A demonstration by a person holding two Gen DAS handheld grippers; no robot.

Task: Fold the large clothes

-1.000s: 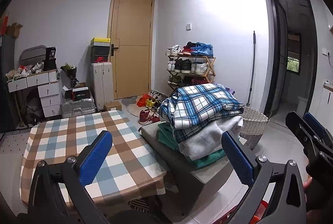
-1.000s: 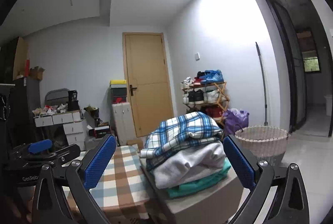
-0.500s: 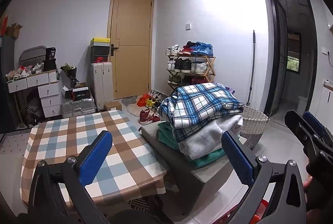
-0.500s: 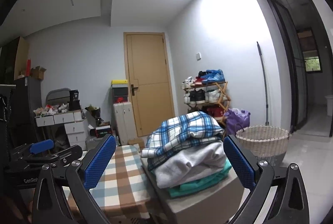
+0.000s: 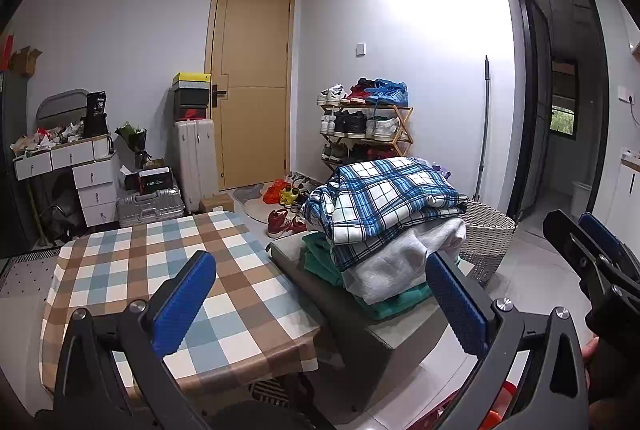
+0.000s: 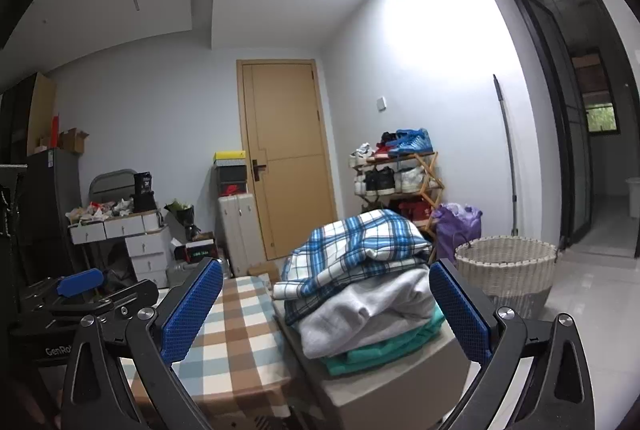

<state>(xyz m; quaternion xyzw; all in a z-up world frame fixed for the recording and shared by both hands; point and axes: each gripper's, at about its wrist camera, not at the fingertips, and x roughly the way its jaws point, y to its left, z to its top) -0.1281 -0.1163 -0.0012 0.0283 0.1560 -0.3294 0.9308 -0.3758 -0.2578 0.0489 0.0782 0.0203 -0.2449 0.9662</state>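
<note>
We hold both grippers in the air with nothing in them: the left gripper (image 5: 320,294) and the right gripper (image 6: 326,304) each have their blue pads spread wide. The pile of clothes (image 5: 384,222), a blue plaid shirt (image 6: 356,246) on top, sits on a grey box (image 5: 360,314) against the right edge of the checked table (image 5: 160,262), whose cloth lies bare. This fits either clothes waiting for folding or a finished stack; we cannot tell which.
</note>
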